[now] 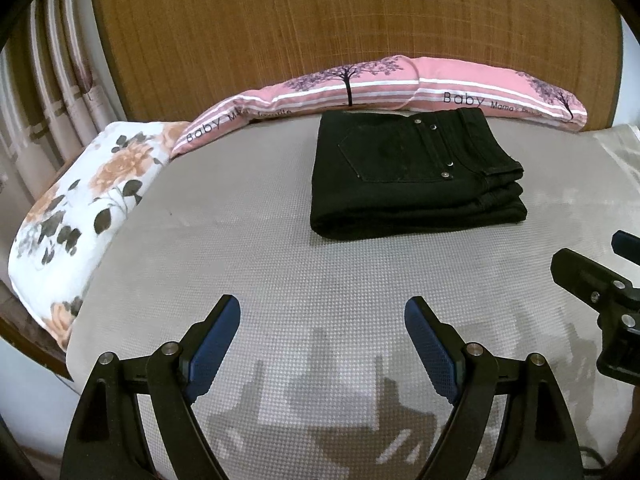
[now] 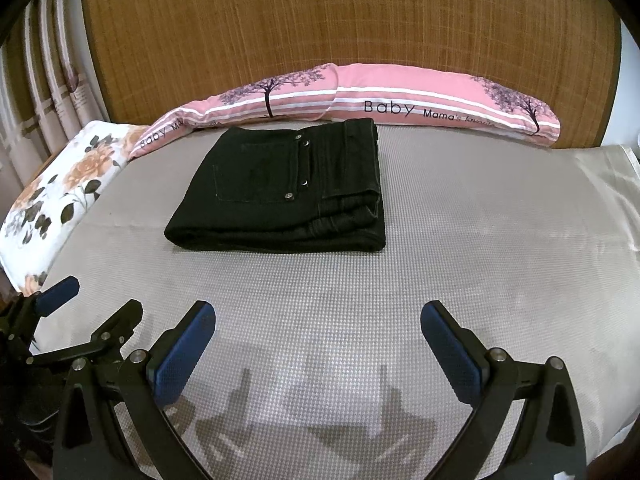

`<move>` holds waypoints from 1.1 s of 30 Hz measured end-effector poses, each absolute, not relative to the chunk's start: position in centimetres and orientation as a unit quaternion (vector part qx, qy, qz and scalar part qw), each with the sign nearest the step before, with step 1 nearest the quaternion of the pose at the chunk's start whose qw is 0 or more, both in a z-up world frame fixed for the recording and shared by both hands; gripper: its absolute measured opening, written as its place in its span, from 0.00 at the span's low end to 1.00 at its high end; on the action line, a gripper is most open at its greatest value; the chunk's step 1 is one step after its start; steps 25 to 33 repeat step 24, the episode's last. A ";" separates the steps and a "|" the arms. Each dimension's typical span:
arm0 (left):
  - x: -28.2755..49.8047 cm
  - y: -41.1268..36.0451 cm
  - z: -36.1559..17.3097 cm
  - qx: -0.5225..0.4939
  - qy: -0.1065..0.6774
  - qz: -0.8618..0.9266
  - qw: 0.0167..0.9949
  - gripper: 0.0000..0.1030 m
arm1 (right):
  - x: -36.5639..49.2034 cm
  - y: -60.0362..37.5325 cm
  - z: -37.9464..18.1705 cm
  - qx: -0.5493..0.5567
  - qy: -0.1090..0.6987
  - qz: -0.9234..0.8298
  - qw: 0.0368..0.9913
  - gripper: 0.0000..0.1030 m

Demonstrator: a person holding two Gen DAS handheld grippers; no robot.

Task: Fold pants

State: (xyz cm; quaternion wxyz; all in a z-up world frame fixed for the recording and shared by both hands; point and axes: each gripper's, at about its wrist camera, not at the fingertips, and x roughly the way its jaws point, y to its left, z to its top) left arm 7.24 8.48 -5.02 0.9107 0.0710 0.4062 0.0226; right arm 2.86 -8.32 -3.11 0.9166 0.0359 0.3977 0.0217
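Left hand-held gripper, left wrist view: left hand-held gripper (image 1: 322, 312) hangs over bare mattress with its blue pads spread wide and nothing between them.
Pants, left wrist view: black pants (image 1: 416, 172) lie folded into a thick stack on the bed (image 1: 240, 248), ahead and slightly right of the left tool, near the headboard edge and just in front of the pink pillow (image 1: 380, 84).
Neighbour tool, left wrist view: right hand-held gripper (image 1: 596, 280) enters from the right edge, level with the left one.
Right hand-held gripper, right wrist view: its own pads (image 2: 318, 318) also stand spread and empty above the mattress.
Pants, right wrist view: stack (image 2: 288, 188) sits ahead and to the left, well apart from both tools, long axis running across the bed, waistband layers on the right.
Floral pillow: floral pillow (image 2: 60, 184) rests at the bed's left edge.
Judgement: folding looks finished; neither hand seems clearly nearer, though fisheye bending makes that hard to tell.
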 end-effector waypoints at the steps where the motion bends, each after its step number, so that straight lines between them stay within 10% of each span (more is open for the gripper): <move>1: 7.2 8.5 -5.0 0.072 0.406 0.023 0.911 0.82 | 2.9 -8.3 -3.1 0.036 0.397 0.022 0.917 0.99; 33: 7.0 8.4 -5.3 0.060 0.415 0.017 0.908 0.82 | 2.7 -8.6 -3.4 0.041 0.402 0.022 0.915 0.99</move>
